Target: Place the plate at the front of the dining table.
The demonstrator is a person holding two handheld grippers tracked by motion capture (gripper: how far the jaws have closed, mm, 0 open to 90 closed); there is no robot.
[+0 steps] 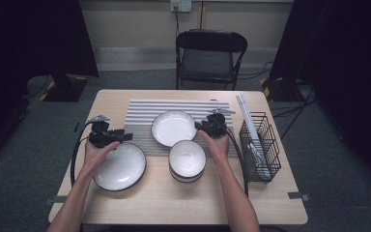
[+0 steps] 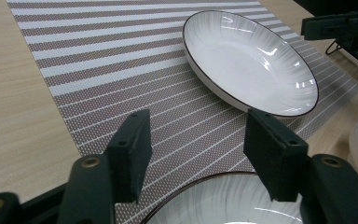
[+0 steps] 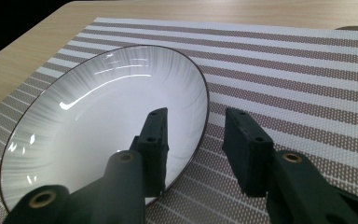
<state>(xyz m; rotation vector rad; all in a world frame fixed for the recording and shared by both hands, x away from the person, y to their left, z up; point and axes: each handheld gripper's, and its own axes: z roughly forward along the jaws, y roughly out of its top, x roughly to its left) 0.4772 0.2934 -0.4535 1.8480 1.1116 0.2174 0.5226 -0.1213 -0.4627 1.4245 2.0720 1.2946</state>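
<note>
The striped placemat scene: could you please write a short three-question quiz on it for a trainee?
1. True or false: the plate on the striped placemat is clamped by the right gripper.
2. What lies under the left gripper: (a) a larger plate, (b) a cup?
3. Where is the wire basket?

Key: 1. False, the jaws straddle its rim, open. 2. a. 3. At the table's right side.

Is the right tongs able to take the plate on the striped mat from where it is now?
Probably yes. The right tongs stand open astride the near rim of the plate on the striped mat, one jaw over the plate and one outside it. Nothing lies between the jaws and the rim.
</note>
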